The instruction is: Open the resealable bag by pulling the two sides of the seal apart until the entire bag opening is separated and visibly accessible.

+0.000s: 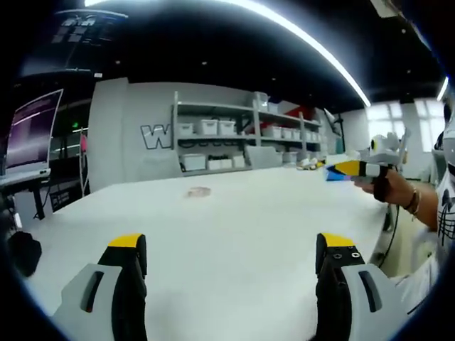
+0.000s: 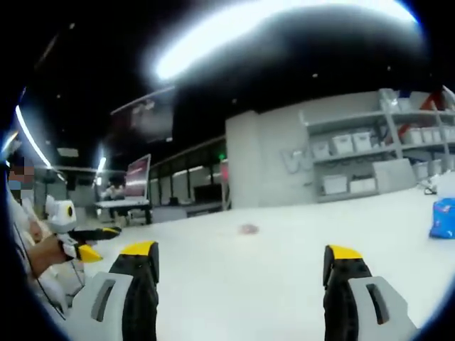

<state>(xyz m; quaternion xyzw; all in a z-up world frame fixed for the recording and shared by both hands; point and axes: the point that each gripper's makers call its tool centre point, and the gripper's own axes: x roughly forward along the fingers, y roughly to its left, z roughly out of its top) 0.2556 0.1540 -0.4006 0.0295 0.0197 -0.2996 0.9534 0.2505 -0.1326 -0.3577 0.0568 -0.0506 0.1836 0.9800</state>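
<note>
Resealable bag: small, flat, translucent with a pinkish tint, lying on the white desk well ahead of both tools and touched by neither; in the right gripper view I see it as a faint pink patch on the same surface, too small for me to tell whether its seal is closed or parted. Left gripper: grey body, black yellow-tipped fingers standing wide apart above the desk with nothing between them. Right gripper: same build, its fingers likewise spread wide and empty, held over the desk. In the left gripper view the right gripper shows at the right edge in a person's hand, a bracelet at the wrist; in the right gripper view the left gripper shows at the left edge, held in a hand, with yellow tips visible. Blue packet: resting on the desk toward the right side of the right gripper view, well apart from the bag. Background, as I read it: grey shelving with white storage bins against the far wall, a monitor on a stand at the left, long ceiling light strips overhead.
</note>
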